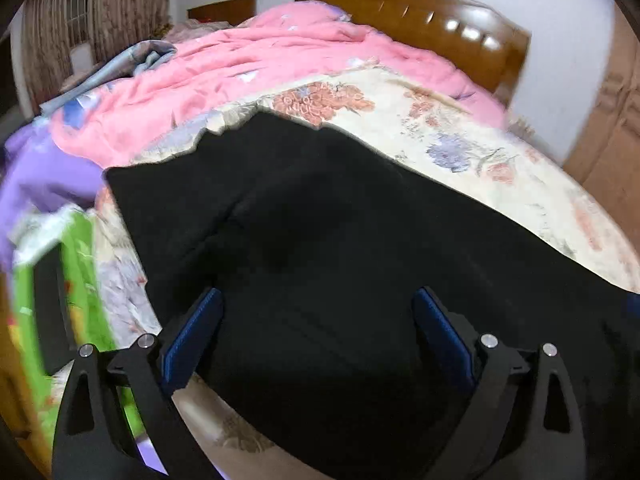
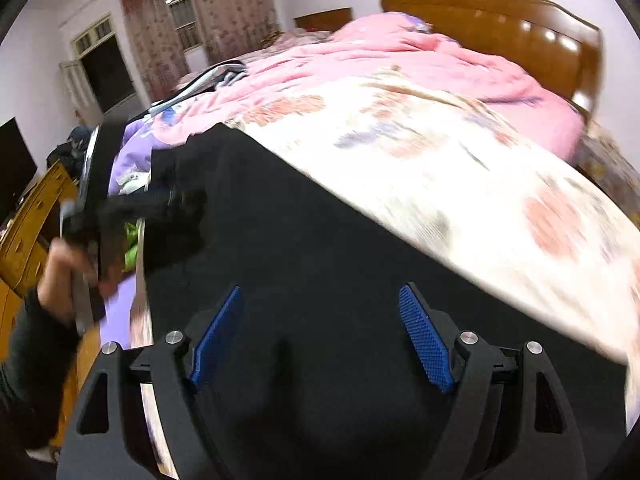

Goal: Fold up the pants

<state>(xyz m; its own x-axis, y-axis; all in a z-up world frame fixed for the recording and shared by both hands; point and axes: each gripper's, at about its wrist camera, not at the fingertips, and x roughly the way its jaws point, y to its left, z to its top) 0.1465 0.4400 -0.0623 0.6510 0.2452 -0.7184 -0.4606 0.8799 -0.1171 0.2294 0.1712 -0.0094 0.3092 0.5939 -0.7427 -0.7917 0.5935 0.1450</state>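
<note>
My left gripper (image 1: 316, 332) has its fingers (image 1: 192, 340) wide apart with nothing between the blue pads; they hang over the pants (image 1: 320, 240) without pressing on them. My right gripper (image 2: 322, 334) is the same: fingers (image 2: 426, 340) spread, pads bare, only black cloth below.

Much is hard to read. The pants are one flat black mass — I can make out a faint seam in the left view and little else, so waistband and cuffs I cannot tell apart. Their near end is cut off under my grippers in both views, and toward 4 o'clock in the left view they run out of the picture. The right view is smeared with blur, and the sheet (image 2: 460, 200) there is streaked. At 9 o'clock in that view my left hand (image 2: 64, 268) shows with its dark sleeve, blurred, the device it holds barely legible.

The pants lie spread on the bed, on the floral sheet. In the left view their long axis runs from 10 o'clock to 4 o'clock, with a ragged far edge at 12 o'clock against the sheet. Beyond, at 12 o'clock, a pink quilt (image 1: 248, 72) is heaped before the wooden headboard (image 1: 420, 12). At 9 o'clock lies purple cloth (image 1: 44, 180), partly out of frame.
</note>
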